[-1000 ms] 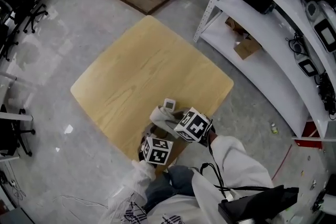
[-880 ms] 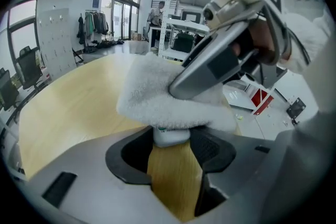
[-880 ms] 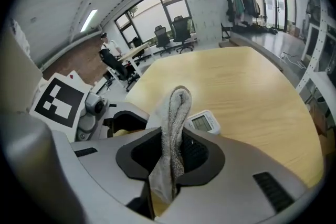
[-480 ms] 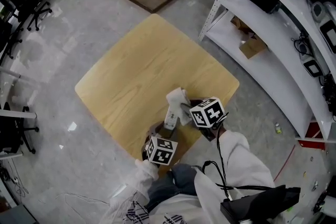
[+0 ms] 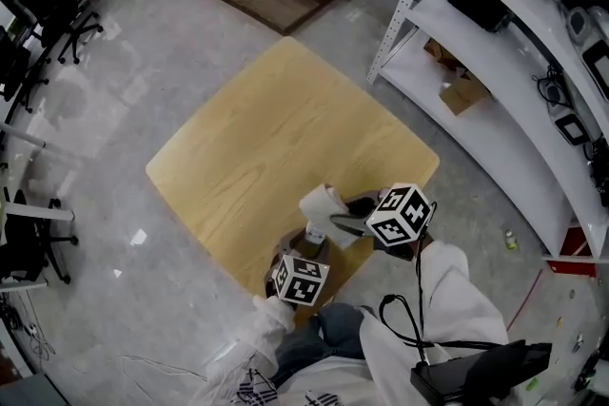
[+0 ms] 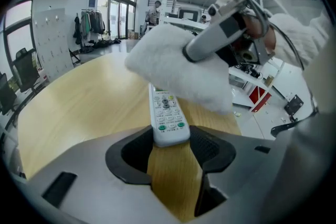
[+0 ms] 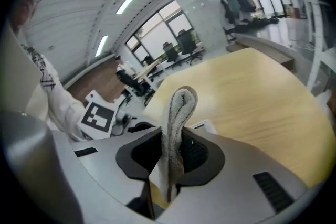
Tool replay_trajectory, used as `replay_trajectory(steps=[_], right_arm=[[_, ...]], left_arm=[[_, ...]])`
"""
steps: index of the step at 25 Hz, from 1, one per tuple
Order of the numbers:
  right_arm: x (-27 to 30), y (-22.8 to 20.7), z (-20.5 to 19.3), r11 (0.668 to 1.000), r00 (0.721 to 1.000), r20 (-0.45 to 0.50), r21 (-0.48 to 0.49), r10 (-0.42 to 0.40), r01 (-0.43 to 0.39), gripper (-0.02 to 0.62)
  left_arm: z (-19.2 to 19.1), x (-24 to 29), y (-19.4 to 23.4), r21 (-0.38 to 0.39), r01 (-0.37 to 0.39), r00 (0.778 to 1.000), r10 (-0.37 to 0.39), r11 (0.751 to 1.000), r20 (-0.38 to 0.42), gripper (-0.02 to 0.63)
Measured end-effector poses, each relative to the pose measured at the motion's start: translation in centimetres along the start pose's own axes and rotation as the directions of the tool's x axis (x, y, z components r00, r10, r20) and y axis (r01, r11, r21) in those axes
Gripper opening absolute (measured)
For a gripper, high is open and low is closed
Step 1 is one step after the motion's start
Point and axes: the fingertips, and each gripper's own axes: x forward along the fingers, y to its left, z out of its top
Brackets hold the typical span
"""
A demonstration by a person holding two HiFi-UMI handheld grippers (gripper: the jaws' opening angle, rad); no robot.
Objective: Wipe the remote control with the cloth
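mid-wipe, it seems: the left gripper [image 6: 170, 148] clamps the near end of the remote control [image 6: 167, 117] over the table [image 5: 257, 128]; the right gripper [image 7: 170, 157] pinches the cloth [image 7: 178, 107] onto its far end. next, likely a stroke along the buttons.

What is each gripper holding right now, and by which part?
Left gripper clamps the remote by its near end; right gripper pinches the folded cloth, its loop standing past the jaws.
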Motion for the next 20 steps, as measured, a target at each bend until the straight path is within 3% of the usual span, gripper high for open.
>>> replay_trajectory(steps=[2, 4, 8, 14, 17, 20], right_arm=[[2.2, 1.8, -1.6, 0.996, 0.991, -0.122, -0.064, 0.054, -0.063, 0.089], [3.7, 2.1, -2.9, 0.993, 0.979, -0.199, -0.094, 0.046, -0.066, 0.089], [4.4, 0.4, -3.2, 0.998, 0.978, -0.210, -0.059, -0.018, 0.006, 0.089], [2.9, -3.2, -2.9, 0.987, 0.978, -0.166, 0.074, -0.127, 0.140, 0.089], [0.7, -6.3, -2.2, 0.939, 0.959, -0.107, 0.202, -0.262, 0.279, 0.089], [-2.5, -9.3, -1.7, 0.855, 0.904, -0.055, 0.305, -0.424, 0.420, 0.089]], left_arm=[[0.2, 0.0, 0.0, 0.001, -0.004, 1.000, 0.004, 1.000, 0.004, 0.223], [0.4, 0.0, -0.1, 0.003, -0.009, 1.000, 0.009, 1.000, 0.010, 0.223], [0.4, 0.1, 0.0, 0.003, -0.009, 1.000, 0.009, 1.000, 0.009, 0.224], [0.2, 0.1, -0.1, 0.005, -0.010, 1.000, 0.010, 1.000, 0.008, 0.222], [0.2, 0.1, 0.0, 0.005, -0.016, 1.000, 0.016, 1.000, 0.009, 0.222], [0.1, 0.0, -0.1, 0.004, -0.016, 1.000, 0.016, 1.000, 0.007, 0.222]])
